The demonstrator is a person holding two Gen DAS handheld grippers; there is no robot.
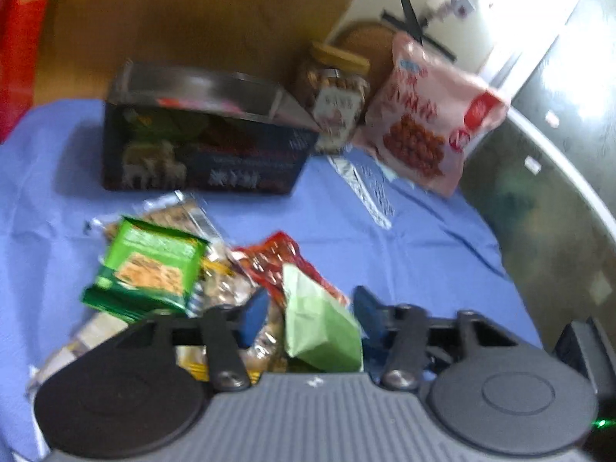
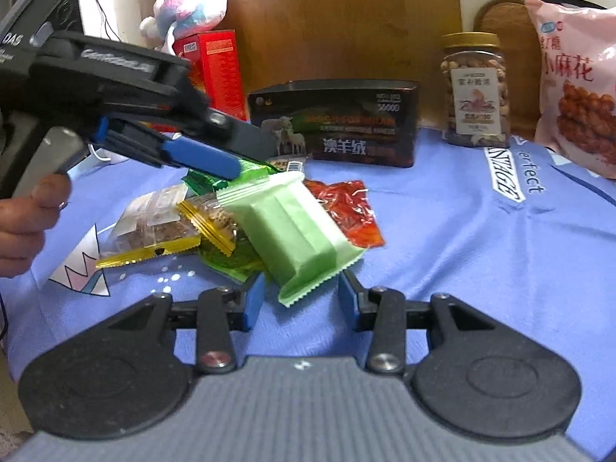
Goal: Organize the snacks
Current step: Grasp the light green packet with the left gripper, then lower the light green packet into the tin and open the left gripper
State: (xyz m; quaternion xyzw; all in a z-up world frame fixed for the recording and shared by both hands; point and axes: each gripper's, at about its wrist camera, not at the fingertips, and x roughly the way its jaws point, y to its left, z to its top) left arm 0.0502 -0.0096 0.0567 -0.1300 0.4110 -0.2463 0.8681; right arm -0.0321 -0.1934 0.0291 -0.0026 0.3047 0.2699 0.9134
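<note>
Green pack (image 2: 292, 227): I see it slanting away between my right hand-held gripper (image 2: 302, 298) jaws, unclamped.
Left hand-held gripper (image 2: 215, 163): nearly closed, grip unclear.

A pile of small wrapped snack packets (image 2: 215, 227) lies on the blue cloth-covered table (image 2: 442, 254), with a pale green paper-wrapped packet (image 2: 296, 235) on top of it. Behind the pile stands a dark rectangular cardboard box (image 2: 338, 123). Right of the box stand a clear plastic jar of nuts (image 2: 475, 92) and, farther right, a pink plastic snack bag (image 2: 573, 88).
</note>
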